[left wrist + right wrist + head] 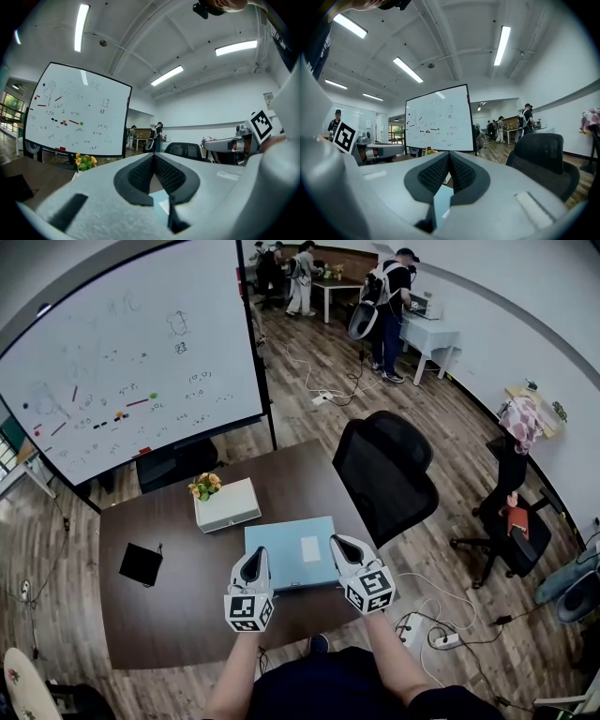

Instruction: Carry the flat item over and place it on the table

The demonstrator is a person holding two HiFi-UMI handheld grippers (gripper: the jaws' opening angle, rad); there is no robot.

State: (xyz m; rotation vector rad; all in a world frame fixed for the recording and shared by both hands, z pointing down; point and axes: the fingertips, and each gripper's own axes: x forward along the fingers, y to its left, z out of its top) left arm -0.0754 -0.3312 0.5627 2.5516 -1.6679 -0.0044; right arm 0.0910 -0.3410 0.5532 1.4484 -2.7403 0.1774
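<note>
A light blue flat item (291, 554) with a white label lies near the front edge of the dark brown table (187, 615). My left gripper (255, 559) is at its near left corner and my right gripper (339, 547) at its near right corner. In the left gripper view the jaws of the left gripper (153, 157) meet at the tips, with the blue flat item (161, 202) showing between them lower down. The right gripper (449, 157) looks the same in its own view, shut over the blue flat item (440, 201). I cannot tell whether the item rests on the table or is lifted.
A white box (228, 504) with small flowers (204, 486) stands just behind the item. A black square object (141, 563) lies at the table's left. A black office chair (384, 470) stands at the right, a whiteboard (131, 352) behind. People stand at far tables.
</note>
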